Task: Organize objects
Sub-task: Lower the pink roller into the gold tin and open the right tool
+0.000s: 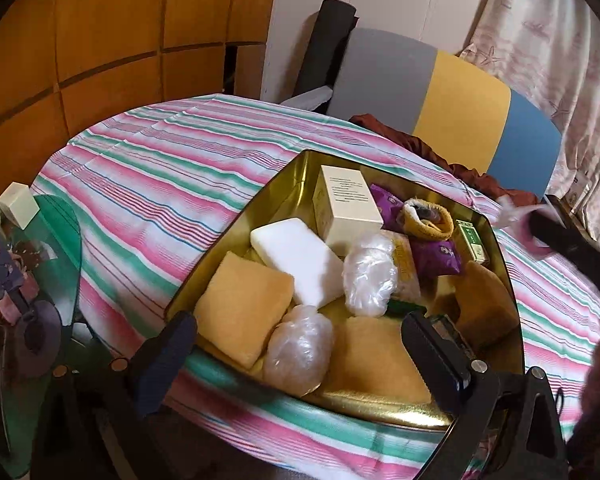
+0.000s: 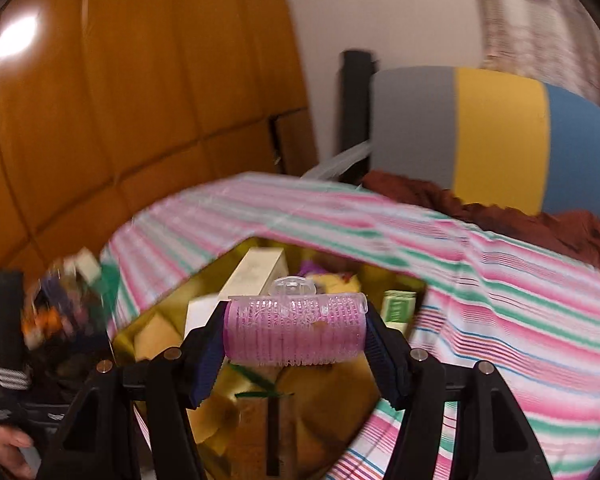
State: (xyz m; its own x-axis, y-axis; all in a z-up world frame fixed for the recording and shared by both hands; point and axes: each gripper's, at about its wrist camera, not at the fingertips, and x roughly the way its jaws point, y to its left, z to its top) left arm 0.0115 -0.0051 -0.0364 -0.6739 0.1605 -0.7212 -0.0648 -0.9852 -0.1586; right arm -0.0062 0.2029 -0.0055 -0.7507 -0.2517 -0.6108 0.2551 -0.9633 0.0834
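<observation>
A gold tin tray [image 1: 288, 184] lies on the striped tablecloth and holds yellow sponges [image 1: 242, 308], a white bar [image 1: 296, 260], a cream box [image 1: 350, 208], clear wrapped bundles [image 1: 300, 350], purple packets [image 1: 440, 258] and a small green box [image 1: 474, 244]. My left gripper [image 1: 300, 344] is open and empty over the tray's near edge. My right gripper [image 2: 294, 334] is shut on a pink hair roller [image 2: 296, 330], held above the tray [image 2: 172, 304]. It shows blurred at the right edge of the left wrist view [image 1: 560, 236].
A glass side surface [image 1: 56, 240] at the left carries a small cream cube [image 1: 18, 204] and clutter. A grey, yellow and blue chair back [image 1: 460, 108] with brown cloth [image 1: 472, 168] stands behind the table. Wooden panels [image 1: 100, 40] fill the left background.
</observation>
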